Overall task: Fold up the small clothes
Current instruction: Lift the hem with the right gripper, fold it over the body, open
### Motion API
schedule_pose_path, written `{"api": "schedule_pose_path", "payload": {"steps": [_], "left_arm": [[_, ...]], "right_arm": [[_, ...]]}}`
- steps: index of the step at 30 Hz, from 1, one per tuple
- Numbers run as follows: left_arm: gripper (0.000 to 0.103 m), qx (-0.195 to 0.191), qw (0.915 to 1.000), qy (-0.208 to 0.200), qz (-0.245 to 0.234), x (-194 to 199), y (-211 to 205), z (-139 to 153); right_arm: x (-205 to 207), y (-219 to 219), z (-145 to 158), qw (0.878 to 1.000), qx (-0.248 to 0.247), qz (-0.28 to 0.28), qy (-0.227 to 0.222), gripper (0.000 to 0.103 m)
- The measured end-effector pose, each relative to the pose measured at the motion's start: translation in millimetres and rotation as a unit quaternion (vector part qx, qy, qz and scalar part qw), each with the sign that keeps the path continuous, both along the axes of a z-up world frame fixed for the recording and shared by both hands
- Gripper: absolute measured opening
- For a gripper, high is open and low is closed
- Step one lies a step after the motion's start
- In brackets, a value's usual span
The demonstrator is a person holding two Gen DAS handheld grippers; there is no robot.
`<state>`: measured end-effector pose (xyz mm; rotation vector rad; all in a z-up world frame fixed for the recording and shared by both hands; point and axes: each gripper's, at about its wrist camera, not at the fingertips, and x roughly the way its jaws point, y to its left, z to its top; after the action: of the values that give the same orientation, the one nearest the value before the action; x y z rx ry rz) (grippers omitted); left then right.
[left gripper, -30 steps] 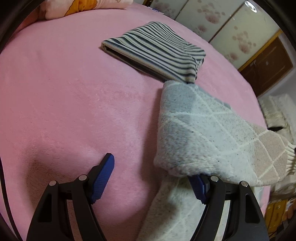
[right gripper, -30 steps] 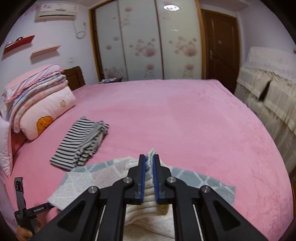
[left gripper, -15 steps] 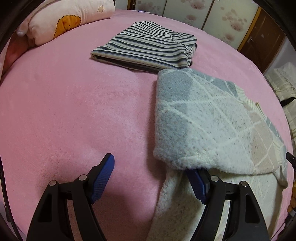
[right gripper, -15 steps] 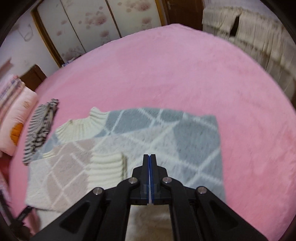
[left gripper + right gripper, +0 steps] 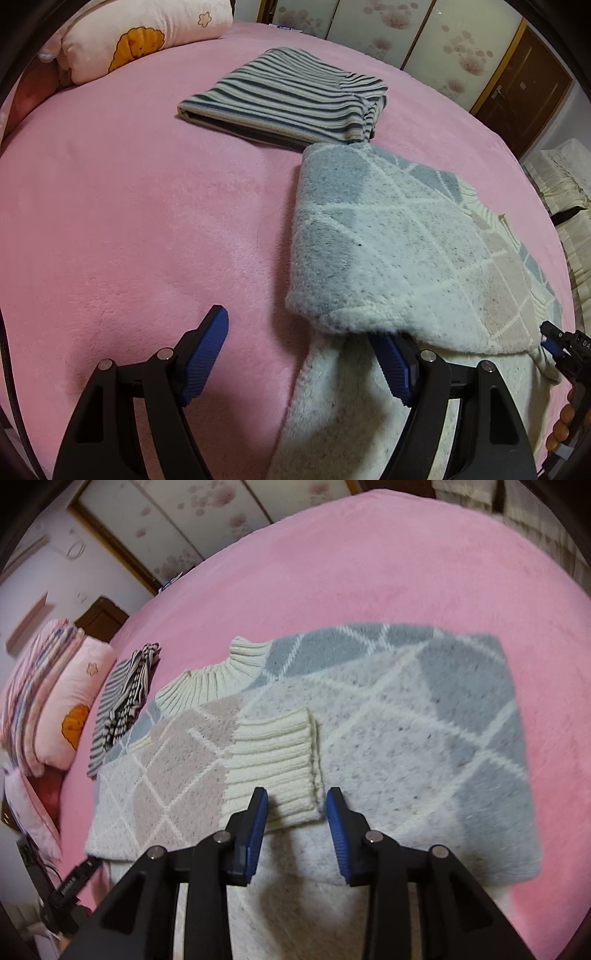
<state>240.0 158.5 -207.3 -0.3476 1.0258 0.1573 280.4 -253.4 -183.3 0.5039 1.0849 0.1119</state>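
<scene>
A knitted sweater [image 5: 406, 720] with grey, white and pale pink diamonds lies on the pink bed [image 5: 369, 572], one sleeve folded across its body. My right gripper [image 5: 297, 801] hovers just over that sleeve's ribbed cream cuff [image 5: 273, 760]. Its jaws are opening, and the cuff lies between the pads without being pressed. In the left wrist view my left gripper [image 5: 299, 354] stands wide open at the sweater's [image 5: 388, 240] folded side edge. The edge drapes over its right finger [image 5: 391, 369], while the left finger is over bare blanket.
A folded striped garment [image 5: 284, 99] lies beyond the sweater, its corner almost touching it. A pink pillow [image 5: 147, 40] and stacked bedding [image 5: 33, 686] sit at the headboard end. Wardrobe doors [image 5: 424, 33] stand behind the bed. A cream-covered piece of furniture [image 5: 565, 192] is on the right.
My right gripper came down with the sleeve cuff, laid it across the sweater's body, and its jaws have parted off it. The left gripper stayed in place, open.
</scene>
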Motion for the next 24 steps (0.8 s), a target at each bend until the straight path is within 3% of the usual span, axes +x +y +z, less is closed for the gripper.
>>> {"api": "schedule_pose_path", "payload": {"steps": [3, 8, 10, 16, 24], "left_arm": [[0.076, 0.019, 0.9998, 0.007, 0.002, 5.5, -2.0, -5.6], [0.076, 0.023, 0.9996, 0.01, 0.011, 5.2, 2.0, -11.7], [0.076, 0.023, 0.9997, 0.008, 0.009, 3.2, 2.7, -12.4], [0.076, 0.013, 0.9997, -0.004, 0.019, -8.3, 9.2, -11.5], [0.076, -0.005, 0.9994, -0.012, 0.033, -16.5, 18.7, -10.9]], "right_arm": [[-3.9, 2.4, 4.3, 1.0, -0.013, 0.006, -0.01, 0.012], [-29.3, -4.8, 44.0, 0.994, -0.047, -0.013, -0.096, 0.008], [-36.4, -9.0, 49.2, 0.992, -0.066, -0.026, -0.105, 0.008], [-42.9, -15.5, 16.3, 0.994, -0.089, -0.03, -0.054, 0.008], [-56.3, -15.3, 6.5, 0.992, -0.101, -0.051, -0.054, 0.008]]}}
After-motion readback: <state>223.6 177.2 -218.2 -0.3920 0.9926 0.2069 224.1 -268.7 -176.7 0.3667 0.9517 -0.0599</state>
